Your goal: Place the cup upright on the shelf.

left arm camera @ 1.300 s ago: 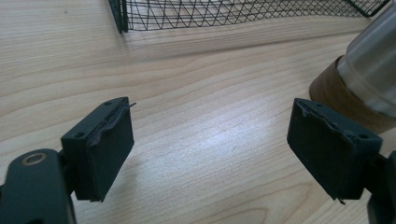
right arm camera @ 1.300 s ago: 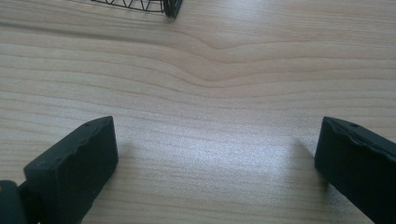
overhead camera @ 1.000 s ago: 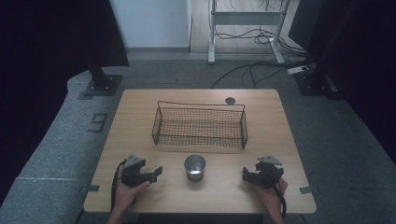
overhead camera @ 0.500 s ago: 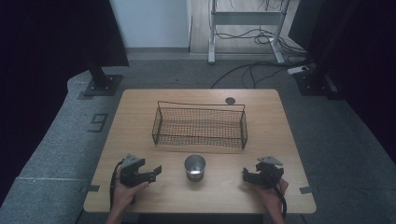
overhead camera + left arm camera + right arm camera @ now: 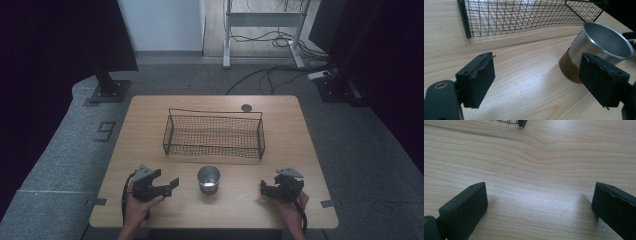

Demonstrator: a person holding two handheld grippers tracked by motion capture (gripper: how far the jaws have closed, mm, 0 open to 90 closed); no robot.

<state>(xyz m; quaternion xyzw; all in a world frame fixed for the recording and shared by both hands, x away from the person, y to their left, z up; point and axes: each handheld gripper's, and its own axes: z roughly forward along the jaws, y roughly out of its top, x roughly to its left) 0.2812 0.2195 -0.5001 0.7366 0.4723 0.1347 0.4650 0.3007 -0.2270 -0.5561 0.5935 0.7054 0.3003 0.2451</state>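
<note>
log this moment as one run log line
left gripper: open, beside metal cup, not touching | right gripper: open, over bare table | wire basket: empty

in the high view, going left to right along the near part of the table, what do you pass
left gripper → metal cup → right gripper; the wire basket lies farther back, behind the cup.
</note>
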